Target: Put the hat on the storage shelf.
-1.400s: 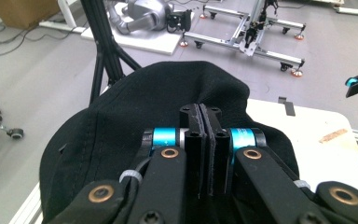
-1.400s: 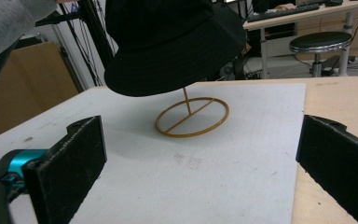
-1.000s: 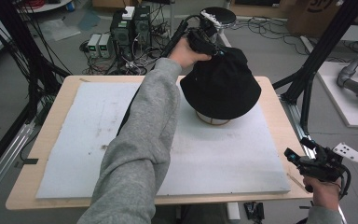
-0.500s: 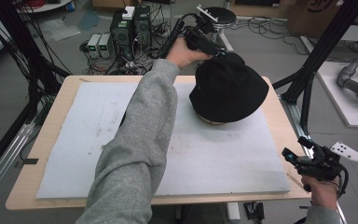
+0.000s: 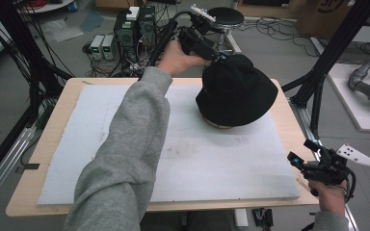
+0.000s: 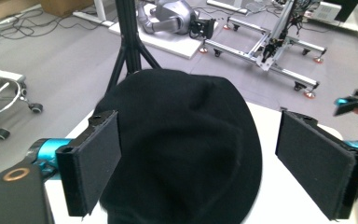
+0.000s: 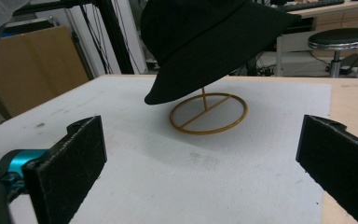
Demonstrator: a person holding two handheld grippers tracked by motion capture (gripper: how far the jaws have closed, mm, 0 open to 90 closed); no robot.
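Right gripper [image 5: 302, 155], black w/ teal accents, held in the person's right hand [image 5: 331, 197] at near-right corner of the light wooden table [image 5: 62, 110], just off the edge of the pale grey foam mat [image 5: 197, 159]. Its jaws stand spread wide w/ nothing btwn them; right gripper view looks across bare mat toward the hat.

Grey-sleeved left arm [image 5: 125, 144] reaches diagonally over the mat from near edge to far side.

Mid-to-far right of mat: black fabric bucket hat [image 5: 235, 94] sits tilted on a thin gold wire stand [image 7: 208, 113]. Stand's round ring base lies flat on mat, slim upright post goes up into the hat. Brim hangs lower on one side, clear of the mat, ring visible under it.

Left gripper [image 5: 220, 56], black, in left hand [image 5: 176, 58], is at far edge of table, tips right at the hat's far side. Left gripper view: pads [image 6: 95, 161] spread wide, hat crown btwn them, left pad just beside/maybe touching fabric – can't tell; right pad apart from it.

Beyond table: black round stool [image 5: 225, 17], grey computer boxes [image 5: 136, 26], cables on grey floor [image 5: 279, 43].
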